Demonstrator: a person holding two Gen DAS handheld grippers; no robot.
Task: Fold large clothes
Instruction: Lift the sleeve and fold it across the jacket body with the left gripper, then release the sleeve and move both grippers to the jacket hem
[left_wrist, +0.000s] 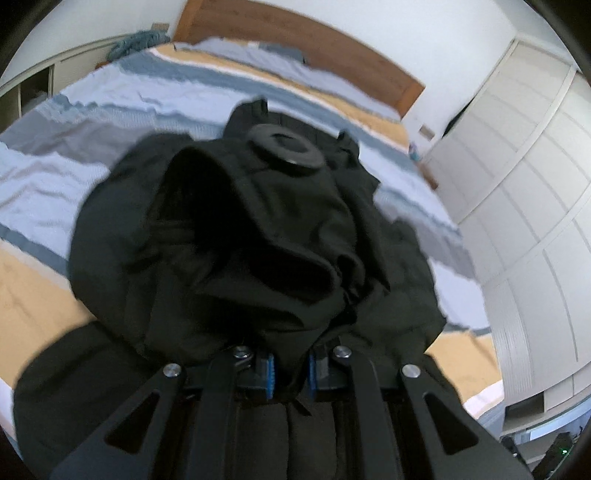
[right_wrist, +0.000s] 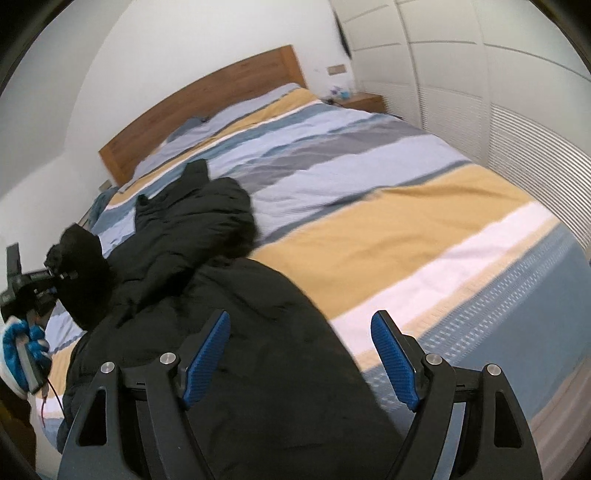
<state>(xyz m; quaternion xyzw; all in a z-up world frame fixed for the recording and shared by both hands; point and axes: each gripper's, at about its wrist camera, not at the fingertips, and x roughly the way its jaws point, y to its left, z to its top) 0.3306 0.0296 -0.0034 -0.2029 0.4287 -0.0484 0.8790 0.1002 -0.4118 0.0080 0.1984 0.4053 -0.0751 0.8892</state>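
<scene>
Nearest to me in the left wrist view, my left gripper (left_wrist: 290, 374) is clamped tight on a bunched fold of the black coat (left_wrist: 236, 236); the blue pads are almost together with cloth squeezed between them, and the rest of the garment rises in a heap toward twelve o'clock. A round black fitting (left_wrist: 286, 146) sits on top of that heap at about twelve; I cannot tell what it is.

In the right wrist view, my right gripper (right_wrist: 301, 354) stands wide apart with nothing between its pads. The left pad hangs over the coat's near panel and the right pad over the bedspread (right_wrist: 406, 221), so the coat's edge runs between them. The coat sprawls from six toward ten o'clock, a sleeve end or cuff reaching farthest up the bed at about eleven. At nine o'clock I see the left gripper held by a gloved hand (right_wrist: 22, 349) with a dark lump of fabric in its grip.

My worries from here:
- The left grip seems to have taken several layers at once; pulling could drag the whole coat into a ball instead of laying one panel over.
- The thick padded cloth could creep out of the narrow pinch if I swing quickly.
- If I close the right one where it hangs, I may catch the bedspread with the hem, and the cover would lift too.
- The far sleeve lies loose and may trail or twist under the fold.

Beyond, the wooden headboard (right_wrist: 207, 110) and the wardrobe doors (right_wrist: 480, 74) stand well apart from the work.
</scene>
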